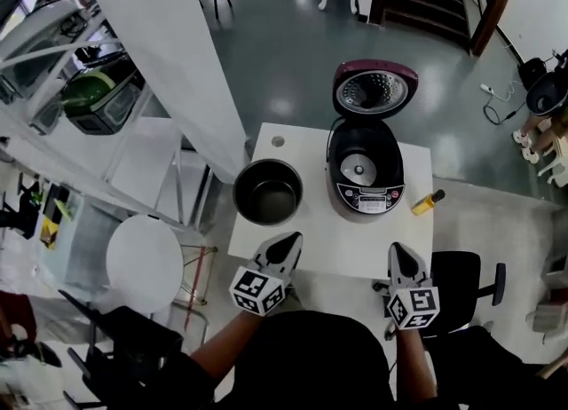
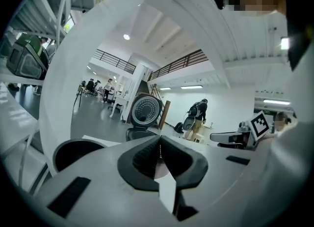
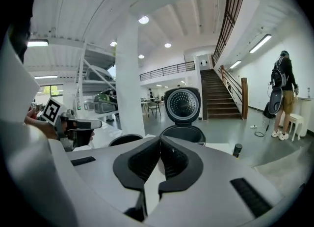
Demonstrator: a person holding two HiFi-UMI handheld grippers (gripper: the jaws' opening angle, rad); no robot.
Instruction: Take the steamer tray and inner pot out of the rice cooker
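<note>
With the pot (image 1: 267, 191) sitting on the desk (image 1: 355, 240) beside the empty cooker (image 1: 365, 169), the left gripper (image 1: 289, 241) and right gripper (image 1: 400, 251) are hovering, fingers together on nothing, so unloading is looking finished and probably nothing is needing another grasp.

No readable txt or nos.; print on rice cooker (image 1: 365, 167) panel too small to read.

1. The left gripper (image 1: 290, 240) is being held out ahead of the body, low in the head view; its tip is being angled up and to the right.
2. Its jaws are being pressed together; nothing is being gripped between them.
3. The right gripper (image 1: 398, 249) is being held alongside, well apart from the left, and is being pointed almost straight up the frame.
4. Its jaws are likewise being held closed and empty.
5. The left forearm (image 1: 224, 349) and right forearm (image 1: 414, 373) are being extended forward from dark sleeves.
</note>
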